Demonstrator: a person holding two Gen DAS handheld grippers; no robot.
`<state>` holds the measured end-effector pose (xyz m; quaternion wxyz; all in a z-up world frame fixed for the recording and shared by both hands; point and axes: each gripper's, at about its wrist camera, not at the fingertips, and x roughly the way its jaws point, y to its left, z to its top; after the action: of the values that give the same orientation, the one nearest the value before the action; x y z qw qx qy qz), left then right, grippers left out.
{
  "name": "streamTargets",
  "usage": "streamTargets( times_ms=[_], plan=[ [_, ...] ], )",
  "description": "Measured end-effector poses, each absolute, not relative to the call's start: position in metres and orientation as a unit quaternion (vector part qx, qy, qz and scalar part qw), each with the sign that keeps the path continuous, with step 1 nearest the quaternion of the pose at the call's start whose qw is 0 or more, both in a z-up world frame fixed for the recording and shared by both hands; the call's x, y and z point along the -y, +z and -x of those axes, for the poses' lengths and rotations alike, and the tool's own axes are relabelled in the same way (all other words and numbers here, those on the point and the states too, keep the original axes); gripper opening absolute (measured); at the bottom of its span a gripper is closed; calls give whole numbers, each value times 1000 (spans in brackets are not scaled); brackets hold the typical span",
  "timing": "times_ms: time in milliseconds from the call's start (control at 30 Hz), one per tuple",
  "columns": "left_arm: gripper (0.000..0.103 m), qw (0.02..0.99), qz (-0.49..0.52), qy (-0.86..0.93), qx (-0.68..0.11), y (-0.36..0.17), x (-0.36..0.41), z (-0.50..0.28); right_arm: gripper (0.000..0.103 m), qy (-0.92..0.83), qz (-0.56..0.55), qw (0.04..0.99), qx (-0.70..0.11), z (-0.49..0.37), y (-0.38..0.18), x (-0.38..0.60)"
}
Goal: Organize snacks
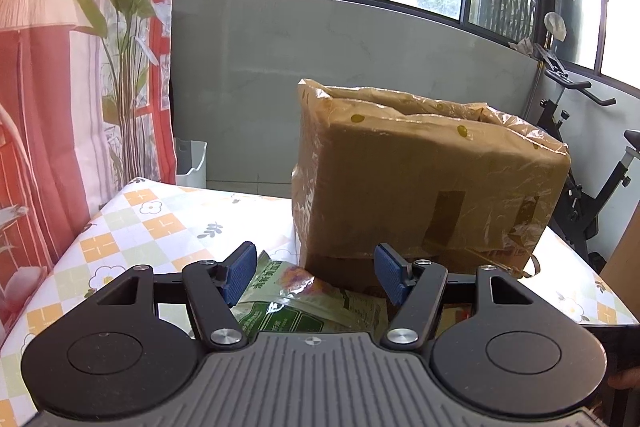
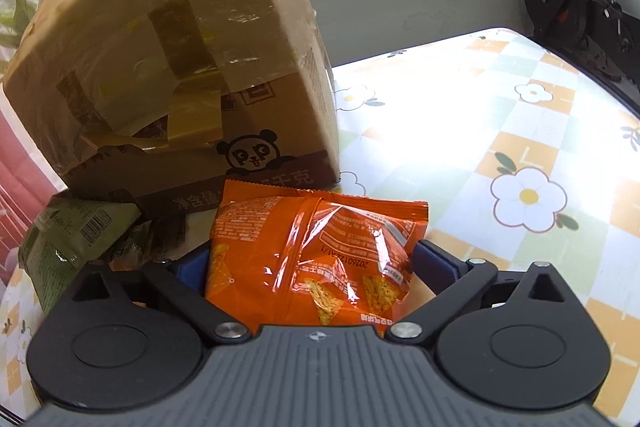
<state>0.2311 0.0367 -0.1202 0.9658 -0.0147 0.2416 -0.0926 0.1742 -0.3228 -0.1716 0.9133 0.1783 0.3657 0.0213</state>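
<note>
Fingers: right gripper (image 2: 316, 267) gaped wide around the orange chip bag (image 2: 316, 251), pads apparently clear; left gripper (image 1: 316, 277) half open over the green pouch (image 1: 308, 303), gripping nothing
Advice: centre the bag at lower frame, then close gently

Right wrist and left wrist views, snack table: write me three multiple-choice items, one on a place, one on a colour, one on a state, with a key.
1. Where is the orange chip bag?
A. Between the right gripper's fingers
B. On top of the cardboard box
C. On the floor

2. What colour is the snack bag below the left gripper?
A. Blue
B. Green
C. Purple

3. How is the box wrapped?
A. Bare
B. Tied with rope
C. Covered in clear plastic film

Key: 1 A, the bag lies between the wide jaws; 2 B, green printed pack; 3 C, glossy wrinkled film over the cardboard.
</note>
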Motion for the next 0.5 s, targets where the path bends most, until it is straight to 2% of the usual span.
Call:
streamTargets(
  times_ms=[133,200,300,500],
  plan=[
    [67,964,14,-94,-249,-125,-40,-230,98,36,-195,913,-356,-168,-173,326],
    [67,963,19,-94,-253,-128,-43,-229,85,48,-194,916,-347,-164,-171,325],
    [67,961,22,-89,-260,-131,-48,-228,74,63,-185,921,-336,-157,-165,318],
    [67,959,23,-87,-269,-138,-57,-222,67,87,-158,940,-291,-140,-147,296]
  ],
)
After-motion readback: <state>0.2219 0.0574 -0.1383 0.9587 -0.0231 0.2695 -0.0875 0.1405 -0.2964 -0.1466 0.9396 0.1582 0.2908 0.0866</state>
